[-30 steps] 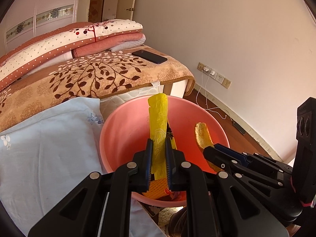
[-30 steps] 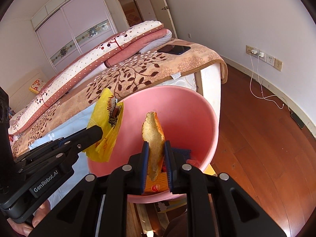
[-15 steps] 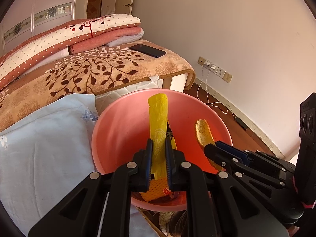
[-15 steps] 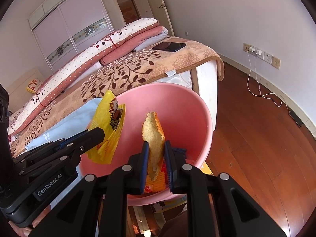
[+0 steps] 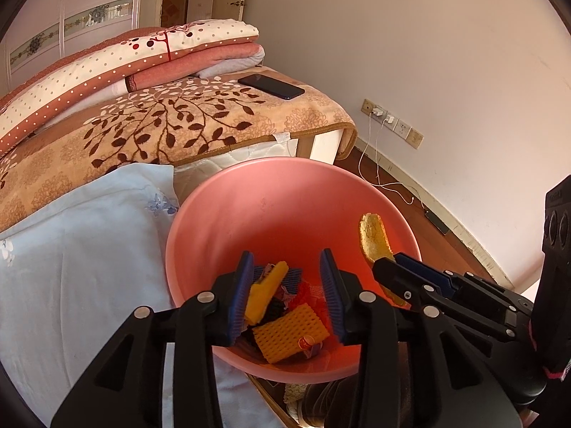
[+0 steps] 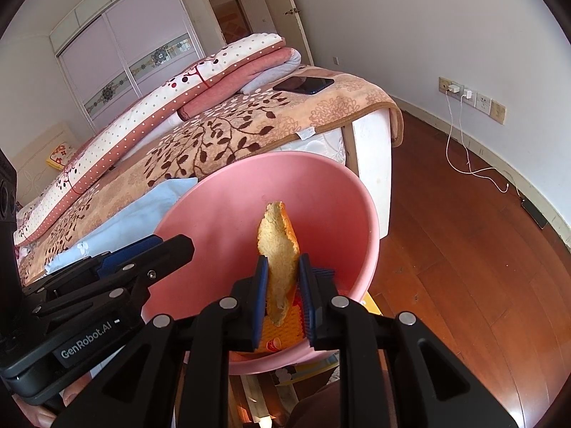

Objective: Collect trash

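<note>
Left wrist view: left gripper (image 5: 288,297) poised over the round pink plastic basin (image 5: 221,214), jaws opening and already well apart, pads pressing on nothing. Between and below them, a crumpled yellow plastic wrapper (image 5: 266,292) lying against the inner face of the left finger, apparently dropping or just landed on the heap. Beside it in the basin bottom, a yellow foam fruit net (image 5: 291,331), red netting and small scraps. Wrapper judged very light, limp and slippery; best pinched on a bunched fold rather than a flat edge, should it need retaking. Foam net judged soft and springy, likely to squash under the pads, so a hold across its middle would serve. To the right, right gripper (image 5: 387,271) reaching over the rim with a curved piece of orange-brown peel (image 5: 373,237).

Right wrist view: right gripper (image 6: 282,290) with jaws opening, only slightly apart, the peel (image 6: 278,246) upright between them and both pads apparently touching its lower half. Peel held above the basin (image 6: 360,214), inside the rim. Judged light, fairly stiff yet brittle at the torn top edge; pith side likely grippy, outer skin smoother. Lower, thicker half the sound place for a hold. Basin resting at the edge of the bed (image 6: 249,125) with the leaf-patterned blanket.
</note>
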{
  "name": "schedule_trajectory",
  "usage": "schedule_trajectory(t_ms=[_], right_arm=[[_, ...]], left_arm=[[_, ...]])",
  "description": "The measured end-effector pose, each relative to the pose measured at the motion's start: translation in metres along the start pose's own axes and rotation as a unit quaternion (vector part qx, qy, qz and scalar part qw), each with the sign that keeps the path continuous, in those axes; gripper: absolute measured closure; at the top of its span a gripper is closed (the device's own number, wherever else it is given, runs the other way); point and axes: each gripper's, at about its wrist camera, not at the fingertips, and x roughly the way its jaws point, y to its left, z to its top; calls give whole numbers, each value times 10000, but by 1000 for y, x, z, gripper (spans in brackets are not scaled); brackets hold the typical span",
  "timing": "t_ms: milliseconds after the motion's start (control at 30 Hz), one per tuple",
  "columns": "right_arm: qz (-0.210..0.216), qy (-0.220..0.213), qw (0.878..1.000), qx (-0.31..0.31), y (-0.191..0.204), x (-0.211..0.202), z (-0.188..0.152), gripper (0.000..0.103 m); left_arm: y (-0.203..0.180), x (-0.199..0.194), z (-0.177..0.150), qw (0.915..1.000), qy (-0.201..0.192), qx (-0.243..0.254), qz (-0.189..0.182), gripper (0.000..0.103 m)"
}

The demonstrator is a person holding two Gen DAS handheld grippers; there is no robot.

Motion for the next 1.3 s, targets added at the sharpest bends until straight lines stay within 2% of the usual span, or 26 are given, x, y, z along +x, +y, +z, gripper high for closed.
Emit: schedule_trajectory(t_ms=[100,167,500,867,933,967,1233,1300], right_arm=[[-4,-21,10000,-20,0,-1,0,77],[-8,-26,10000,-33,0,-1,0,76],[16,-55,9999,-96,1,-9,0,75],[-16,-190,9993,-320,14,-25,-5,75],[-31,-236,9991,-339,16,-28,-5,69],[-40,-278,9990,-346,17,-30,-6,63],[-73,-422,9983,-401,29,-44,-9,61],[-90,-463,9980,-429,32,-48,-10,55]], left_arm=[[0,-1,0,10000,-8,-14,4,61],[0,-2,0,10000,-19,-26,9,61],[0,-12,1,9999,-119,-44,50,61],[2,-37,1,9988,-431,-109,197,61],[3,-43,2,9984,-498,-123,221,61],[3,-45,2,9983,-530,-129,227,61],[5,-69,-1,9967,-768,-174,218,61],[5,-75,-1,9961,-836,-182,232,61]])
